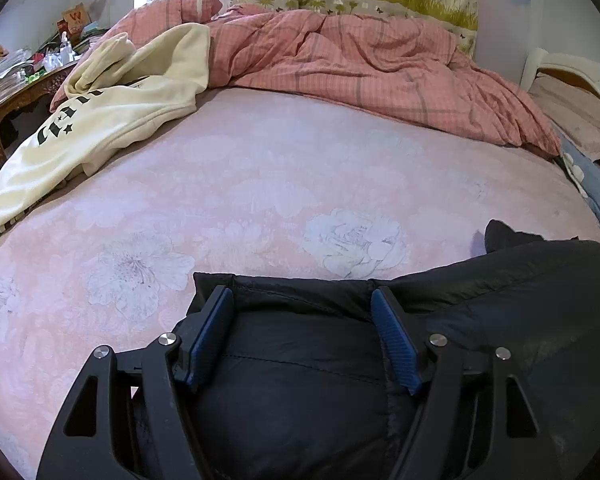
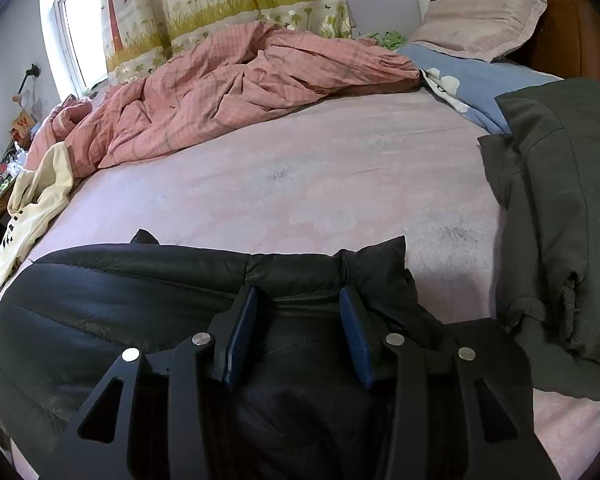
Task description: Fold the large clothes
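A bed (image 2: pixel 300 168) with a pale pink flowered sheet fills the room. Behind it hangs a meadow-print curtain (image 2: pixel 220 4) beside a bright window (image 2: pixel 80 28); a cluttered wooden table (image 1: pixel 16 92) stands at its side.

Black puffer jacket (image 1: pixel 300 380) runs off frame at 6 o'clock — lower part unseen. Cream sweatshirt (image 1: pixel 100 120) print folded over, lettering unreadable. Grey garment (image 2: pixel 560 220) cut at 3 o'clock edge. Desk clutter (image 1: pixel 28 64) at 10 o'clock — too small to identify.

The puffer jacket (image 1: pixel 300 364) was black, the bedsheet (image 1: pixel 260 184) pale pink (with white flowers), the quilt (image 1: pixel 360 64) salmon plaid, the hoodie (image 1: pixel 112 112) cream.
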A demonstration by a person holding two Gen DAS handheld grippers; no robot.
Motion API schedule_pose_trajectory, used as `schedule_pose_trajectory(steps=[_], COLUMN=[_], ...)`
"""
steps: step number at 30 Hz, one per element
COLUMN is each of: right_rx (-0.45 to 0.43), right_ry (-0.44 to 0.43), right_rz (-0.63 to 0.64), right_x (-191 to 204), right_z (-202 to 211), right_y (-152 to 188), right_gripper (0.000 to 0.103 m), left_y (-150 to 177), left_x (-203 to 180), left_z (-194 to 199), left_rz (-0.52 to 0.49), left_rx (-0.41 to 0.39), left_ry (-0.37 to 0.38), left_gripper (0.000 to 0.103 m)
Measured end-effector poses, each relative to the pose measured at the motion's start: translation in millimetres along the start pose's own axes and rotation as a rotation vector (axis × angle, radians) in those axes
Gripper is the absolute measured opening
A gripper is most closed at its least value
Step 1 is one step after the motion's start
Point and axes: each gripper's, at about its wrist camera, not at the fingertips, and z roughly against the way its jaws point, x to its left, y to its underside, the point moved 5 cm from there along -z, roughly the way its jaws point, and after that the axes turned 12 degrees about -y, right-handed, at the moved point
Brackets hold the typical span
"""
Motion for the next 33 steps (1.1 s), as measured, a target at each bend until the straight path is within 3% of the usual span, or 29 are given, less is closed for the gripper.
schedule_pose_trajectory(steps=[3, 4, 6, 10, 14, 16, 17, 18, 19, 20, 24, 27, 33], right_rx=[-0.067, -0.111, -0.174, -0.24, -0.181, -0.174, -0.182, -0.189, -0.186, -0.184, -0.213, -0.177, -0.087], right_ry=[0.003, -0.003, -0.051, -0.065, -0.193, -0.146, -0.124, -0.122, -0.155, -0.182, -0.171, -0.198, -0.209], right_rz=[-0.01, -0.019, -0.006, 0.098, 0.143, 0.158, 0.151, 0.134, 0.098, 0.065, 0.065, 0.074, 0.107], right_x=[2, 5, 18, 79, 136, 148, 147, 145, 140, 134, 121, 118, 121], right_z=[18, 33, 60, 105, 112, 110, 110, 111, 112, 113, 122, 117, 92], right_y=[-2, -3, -4, -7, 10, 19, 21, 22, 21, 19, 16, 17, 23], right_gripper=[0.045, 0.046, 0.052, 0.068, 0.068, 0.068, 0.067, 0.05, 0.026, 0.022, 0.022, 0.022, 0.022], left_y=[-7, -10, -12, -7, 22, 41, 49, 57, 63, 68, 71, 80, 85], left_x=[11, 17, 18, -17, -68, -93, -104, -116, -122, -130, -146, -148, -158], left_z=[37, 70, 116, 192, 208, 204, 201, 200, 200, 202, 180, 151, 148], left_rz=[0.061, 0.105, 0.149, 0.051, -0.044, -0.083, -0.1, -0.113, -0.117, -0.121, -0.106, -0.08, -0.124], left_rx=[-0.128, -0.234, -0.337, -0.421, -0.348, -0.302, -0.271, -0.236, -0.22, -0.212, -0.159, -0.107, -0.127], left_ry=[0.05, 0.088, 0.158, 0.271, 0.356, 0.401, 0.438, 0.502, 0.545, 0.575, 0.512, 0.45, 0.419], left_gripper=[0.047, 0.047, 0.049, 0.049, 0.046, 0.022, 0.016, 0.009, 0.006, 0.006, 0.007, 0.005, 0.006])
